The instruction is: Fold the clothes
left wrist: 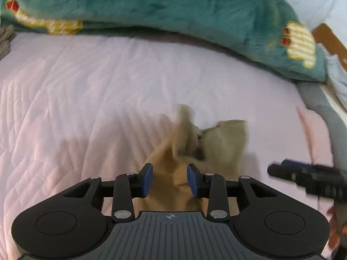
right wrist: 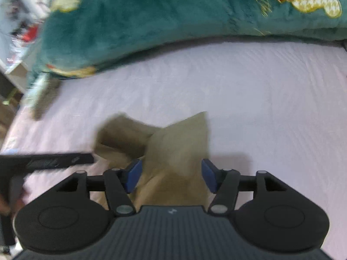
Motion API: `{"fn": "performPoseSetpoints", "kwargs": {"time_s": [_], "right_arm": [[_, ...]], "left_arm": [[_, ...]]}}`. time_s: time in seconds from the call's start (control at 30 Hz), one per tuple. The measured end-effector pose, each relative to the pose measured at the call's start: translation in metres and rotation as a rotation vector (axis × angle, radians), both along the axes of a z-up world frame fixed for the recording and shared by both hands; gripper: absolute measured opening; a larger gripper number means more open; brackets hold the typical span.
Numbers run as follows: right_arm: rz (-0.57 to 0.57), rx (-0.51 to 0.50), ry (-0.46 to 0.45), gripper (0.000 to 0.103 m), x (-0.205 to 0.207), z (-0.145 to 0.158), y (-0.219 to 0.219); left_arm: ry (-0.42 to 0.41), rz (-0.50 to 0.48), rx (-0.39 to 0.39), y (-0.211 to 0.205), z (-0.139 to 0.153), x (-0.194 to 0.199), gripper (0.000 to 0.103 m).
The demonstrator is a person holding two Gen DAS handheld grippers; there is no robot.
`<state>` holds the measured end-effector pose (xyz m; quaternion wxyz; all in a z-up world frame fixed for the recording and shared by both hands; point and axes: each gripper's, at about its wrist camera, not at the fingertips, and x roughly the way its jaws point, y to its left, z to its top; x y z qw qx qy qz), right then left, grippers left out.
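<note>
Tan cloth, the garment [left wrist: 190, 151], lies bunched on the pale pink quilted bedspread [left wrist: 86, 99], and both wrist views are blurred by motion, so fine folds cannot be read. In the left wrist view the left gripper [left wrist: 170, 181] sits at 6 o'clock with its blue pads [left wrist: 148, 178] parted to a middling gap; the cloth runs between them and under the body, but whether the pads press it I cannot tell. A crumpled peak of the garment rises at about 12 o'clock from those pads, with a flatter flap toward 1 o'clock. The right gripper [left wrist: 303, 178] shows as a dark blurred shape at 3 o'clock, just beside the cloth's right edge. In the right wrist view the right gripper [right wrist: 171, 178] has its jaws wide, the garment [right wrist: 173, 151] spreading between them without either pad clearly touching it; a pointed corner stands at 12 o'clock and a shadowed fold at 11 o'clock. The left gripper [right wrist: 47, 159] reaches in at 9 o'clock, its tip near the cloth's left edge. Bare bedspread [right wrist: 260, 99] lies open from 12 to 3 o'clock. A teal plush blanket [right wrist: 151, 17] borders the far edge of the bed.
</note>
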<state>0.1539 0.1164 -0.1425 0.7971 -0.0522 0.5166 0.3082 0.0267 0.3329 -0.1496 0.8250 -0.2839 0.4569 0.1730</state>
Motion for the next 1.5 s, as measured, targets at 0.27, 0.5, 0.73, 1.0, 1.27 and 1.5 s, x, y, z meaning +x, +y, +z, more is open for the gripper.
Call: {"fn": "performPoseSetpoints", "kwargs": {"time_s": [0.27, 0.5, 0.73, 1.0, 1.27, 1.5], "right_arm": [[-0.063, -0.071, 0.133, 0.064, 0.075, -0.076, 0.040], [-0.009, -0.126, 0.109, 0.054, 0.071, -0.105, 0.059], [0.058, -0.066, 0.039, 0.006, 0.050, -0.088, 0.060], [0.137, 0.099, -0.123, 0.006, -0.004, -0.026, 0.015], [0.270, 0.136, -0.127, 0.006, -0.080, -0.016, -0.035], [0.376, -0.008, -0.086, 0.014, -0.151, -0.042, -0.049]], "left_arm": [[0.081, -0.011, 0.100, 0.029, -0.043, 0.059, 0.046], [0.126, -0.132, 0.207, 0.021, -0.061, 0.101, 0.052], [0.013, -0.174, 0.205, 0.017, -0.050, 0.088, 0.013], [-0.186, -0.239, 0.207, 0.000, 0.004, 0.025, 0.013], [-0.145, -0.347, 0.144, -0.040, 0.003, -0.066, 0.013], [0.074, -0.465, 0.144, -0.076, -0.018, -0.113, 0.016]]}}
